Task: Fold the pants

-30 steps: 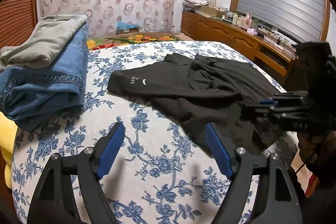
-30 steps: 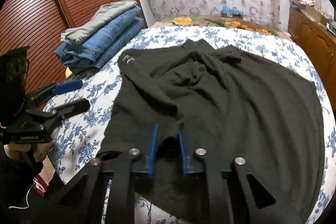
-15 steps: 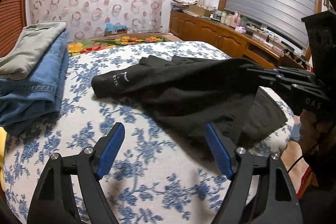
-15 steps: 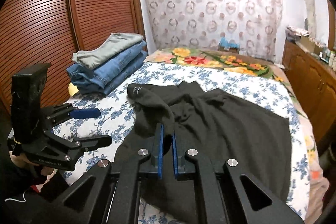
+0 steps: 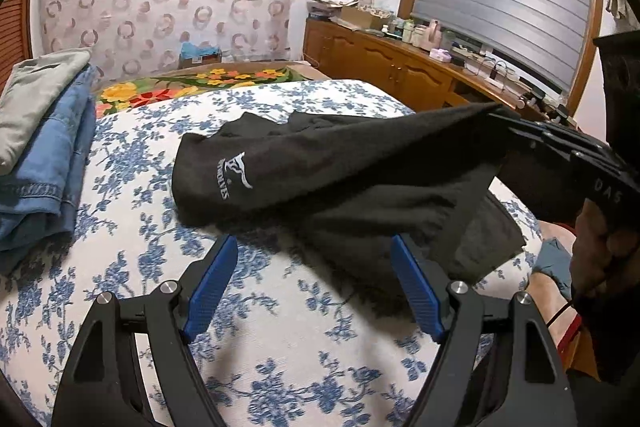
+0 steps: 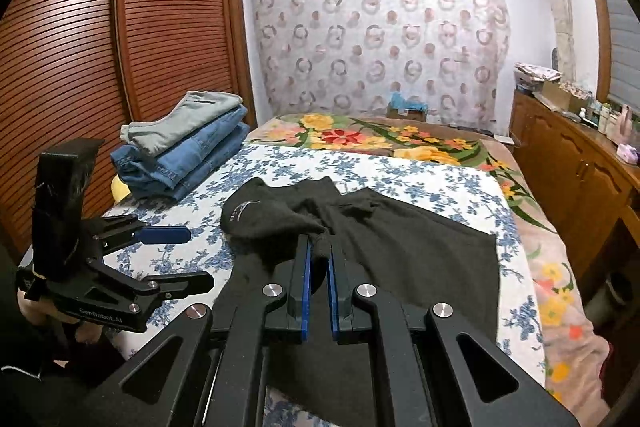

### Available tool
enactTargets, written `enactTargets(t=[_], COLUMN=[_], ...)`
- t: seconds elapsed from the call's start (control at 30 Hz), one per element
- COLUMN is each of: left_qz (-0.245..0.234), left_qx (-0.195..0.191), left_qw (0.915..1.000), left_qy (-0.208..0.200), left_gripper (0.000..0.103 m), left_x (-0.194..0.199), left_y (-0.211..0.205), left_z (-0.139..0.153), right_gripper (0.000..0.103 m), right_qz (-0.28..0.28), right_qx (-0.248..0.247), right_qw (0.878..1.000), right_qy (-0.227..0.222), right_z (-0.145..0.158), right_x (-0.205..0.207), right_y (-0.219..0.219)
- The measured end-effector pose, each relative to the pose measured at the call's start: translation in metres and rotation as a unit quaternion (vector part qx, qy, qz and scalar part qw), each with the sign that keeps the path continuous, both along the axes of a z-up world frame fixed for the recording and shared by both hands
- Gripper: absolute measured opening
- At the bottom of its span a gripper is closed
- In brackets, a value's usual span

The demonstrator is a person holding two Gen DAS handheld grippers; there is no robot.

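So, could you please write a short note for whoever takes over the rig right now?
Right gripper: shut on a bunched edge of the black pants, lifted off the bed.
Left gripper: open, empty, hovering over the sheet beside the pants.
Pants lie rumpled mid-bed, logo end toward the folded stack of clothes.
Done: one edge picked up.
Left: grab a second edge, spread flat, fold.

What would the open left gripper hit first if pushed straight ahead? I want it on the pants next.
Probably the bedspread, then the low edge of the black pants just beyond the left gripper; depth is unclear.
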State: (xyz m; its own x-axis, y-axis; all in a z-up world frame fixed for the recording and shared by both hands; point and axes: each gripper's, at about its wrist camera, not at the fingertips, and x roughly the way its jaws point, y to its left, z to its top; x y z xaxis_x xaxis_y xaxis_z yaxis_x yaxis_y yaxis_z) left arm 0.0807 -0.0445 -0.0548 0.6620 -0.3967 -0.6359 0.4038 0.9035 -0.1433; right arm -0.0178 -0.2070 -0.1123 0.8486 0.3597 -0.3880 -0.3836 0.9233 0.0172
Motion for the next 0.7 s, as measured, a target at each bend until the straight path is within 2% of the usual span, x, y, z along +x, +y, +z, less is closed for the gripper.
enactTargets(t=[0.3, 0.7], left_qz=[-0.020, -0.035], left_qx=[0.005, 0.015], left_qw=[0.9998, 0.9992], left_qy=[-0.003, 0.006], left_gripper=[0.080, 0.080], left_x=[-0.003, -0.003], left_y=[-0.022, -0.041], left_z=[0.002, -0.007], right_gripper=[0.007, 0.007], right_qz=[-0.026, -0.064], right_qx=[0.003, 0.008], right_qw=[1.000, 0.998], right_qy=[-0.005, 0.012], right_z=[-0.001, -0.011], right_x=[-0.018, -0.033], right_y=[-0.004, -0.015])
